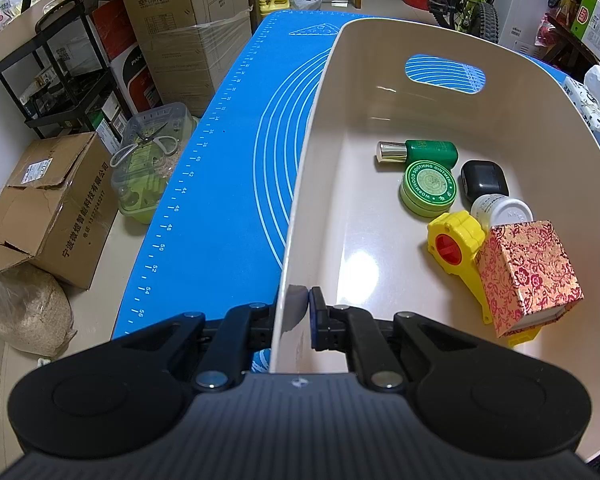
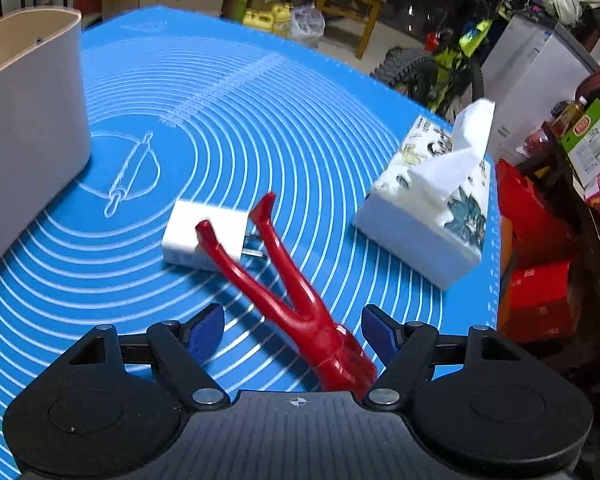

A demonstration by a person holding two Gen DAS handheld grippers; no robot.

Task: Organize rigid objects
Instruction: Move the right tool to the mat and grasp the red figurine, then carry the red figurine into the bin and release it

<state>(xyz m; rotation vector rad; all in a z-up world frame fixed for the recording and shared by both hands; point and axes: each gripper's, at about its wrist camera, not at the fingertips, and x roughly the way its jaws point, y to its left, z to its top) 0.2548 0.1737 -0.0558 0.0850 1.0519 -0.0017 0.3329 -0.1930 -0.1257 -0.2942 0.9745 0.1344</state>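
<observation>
In the left wrist view my left gripper (image 1: 298, 312) is shut on the near-left wall of the beige bin (image 1: 320, 120), one finger outside and one inside. The bin holds a green bottle (image 1: 428, 151), a green ointment tin (image 1: 429, 187), a black case (image 1: 483, 181), a white jar (image 1: 502, 211), a yellow and red tool (image 1: 456, 246) and a floral box (image 1: 528, 276). In the right wrist view my right gripper (image 2: 294, 330) is open around a red figurine (image 2: 300, 300) lying on the blue mat (image 2: 260, 120). A white charger (image 2: 208, 236) lies just beyond, under the figurine's legs.
A tissue box (image 2: 428, 216) sits at the mat's right edge. The bin's outer wall (image 2: 28, 92) stands at the left of the right wrist view. Cardboard boxes (image 1: 52, 208), a clear container (image 1: 152, 160) and a rack are on the floor left of the table.
</observation>
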